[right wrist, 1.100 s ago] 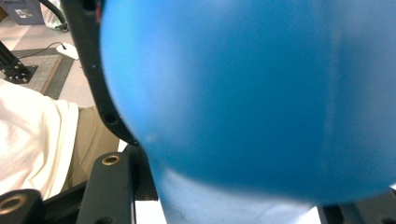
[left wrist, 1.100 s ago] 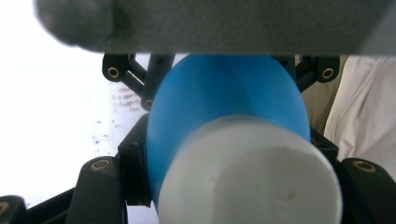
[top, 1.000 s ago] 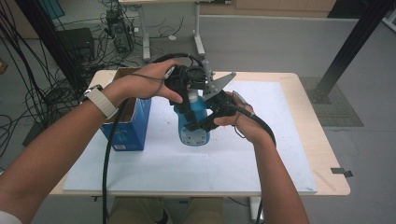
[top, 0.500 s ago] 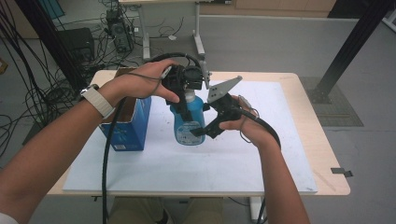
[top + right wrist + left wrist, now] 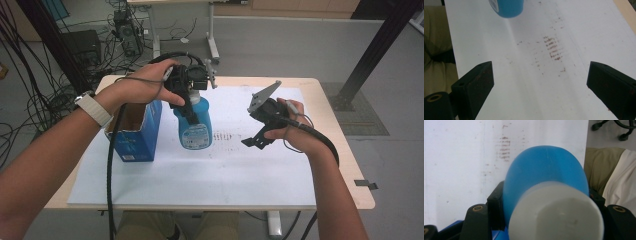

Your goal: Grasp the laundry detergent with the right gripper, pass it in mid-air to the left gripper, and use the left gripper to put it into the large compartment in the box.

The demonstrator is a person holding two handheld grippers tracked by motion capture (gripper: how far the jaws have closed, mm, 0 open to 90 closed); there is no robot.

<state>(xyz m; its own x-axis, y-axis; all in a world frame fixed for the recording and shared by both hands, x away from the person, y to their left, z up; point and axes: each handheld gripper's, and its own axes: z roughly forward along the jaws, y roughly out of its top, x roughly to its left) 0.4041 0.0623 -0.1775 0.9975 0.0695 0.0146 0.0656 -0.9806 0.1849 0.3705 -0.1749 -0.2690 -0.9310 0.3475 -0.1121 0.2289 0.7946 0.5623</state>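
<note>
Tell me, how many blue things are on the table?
2. A blue bottle with a white cap hangs above the white sheet, held at its neck by the left gripper. A blue box stands just left of it. The arms may hide more.

a: are there any words we can read?

b: not really. the blue bottle (image 5: 194, 127) in the middle of the high view has a label with tiny print, too small to read.

a: and the blue box (image 5: 136, 136) to its left?

b: it has a small white mark near the bottom, too blurry to read.

a: any numbers or signs?

b: none i can read.
</note>
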